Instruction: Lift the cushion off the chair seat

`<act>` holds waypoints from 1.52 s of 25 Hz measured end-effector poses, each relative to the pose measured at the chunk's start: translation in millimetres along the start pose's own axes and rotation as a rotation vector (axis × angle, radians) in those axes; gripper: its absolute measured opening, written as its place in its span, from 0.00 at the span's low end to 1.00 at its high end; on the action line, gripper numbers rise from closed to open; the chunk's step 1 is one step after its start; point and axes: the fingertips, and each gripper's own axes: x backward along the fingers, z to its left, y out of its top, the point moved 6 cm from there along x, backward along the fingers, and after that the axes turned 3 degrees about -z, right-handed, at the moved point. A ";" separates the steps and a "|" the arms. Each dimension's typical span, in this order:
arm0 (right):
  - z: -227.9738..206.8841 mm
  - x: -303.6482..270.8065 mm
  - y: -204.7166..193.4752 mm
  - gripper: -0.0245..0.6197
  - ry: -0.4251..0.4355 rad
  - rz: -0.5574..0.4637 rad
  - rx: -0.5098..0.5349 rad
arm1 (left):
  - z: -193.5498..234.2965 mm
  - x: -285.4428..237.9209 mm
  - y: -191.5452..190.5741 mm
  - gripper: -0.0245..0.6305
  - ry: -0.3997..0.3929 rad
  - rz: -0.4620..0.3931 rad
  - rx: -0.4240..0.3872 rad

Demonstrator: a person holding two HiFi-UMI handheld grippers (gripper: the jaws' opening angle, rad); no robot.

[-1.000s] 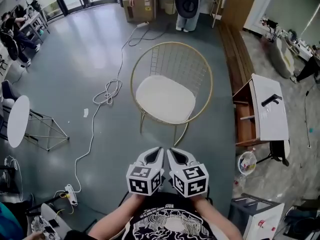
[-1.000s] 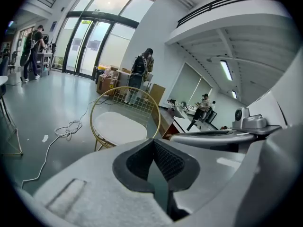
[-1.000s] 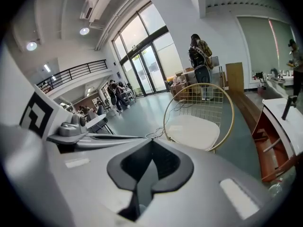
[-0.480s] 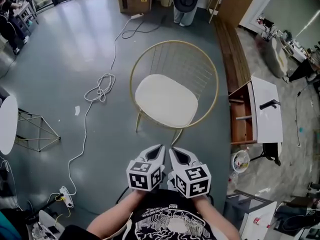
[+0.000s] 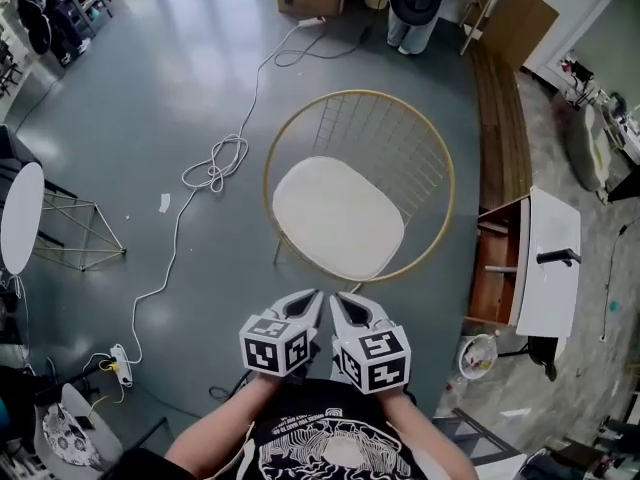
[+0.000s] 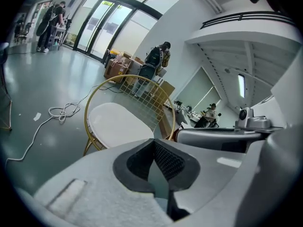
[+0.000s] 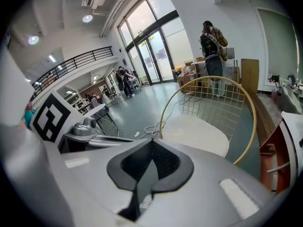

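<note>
Cushion [image 5: 338, 218]: white, lay flat on the seat of the round gold wire chair [image 5: 388, 130], reaching to its front rim.
Left gripper [image 5: 310, 302]: jaws pressed together, nothing between them; held just short of the chair's front rim, clear of the cushion.
Right gripper [image 5: 345, 306]: the same, close beside the left.
Cable [image 5: 214, 174]: coiled on the floor, left of the chair.
</note>
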 end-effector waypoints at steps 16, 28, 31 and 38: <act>-56.8 -74.0 15.6 0.03 0.290 0.116 0.015 | 28.4 -46.6 14.9 0.04 0.207 -0.083 0.187; -55.8 -124.6 -2.6 0.03 0.105 0.176 0.052 | 127.7 -92.2 -34.2 0.04 -0.013 -0.132 0.455; -58.6 -123.3 -13.4 0.03 0.069 0.206 0.043 | 143.0 -108.4 -47.4 0.04 -0.053 -0.158 0.529; -57.7 -133.9 -23.0 0.03 0.016 0.229 0.005 | 170.4 -143.7 -73.0 0.27 -0.155 -0.104 0.573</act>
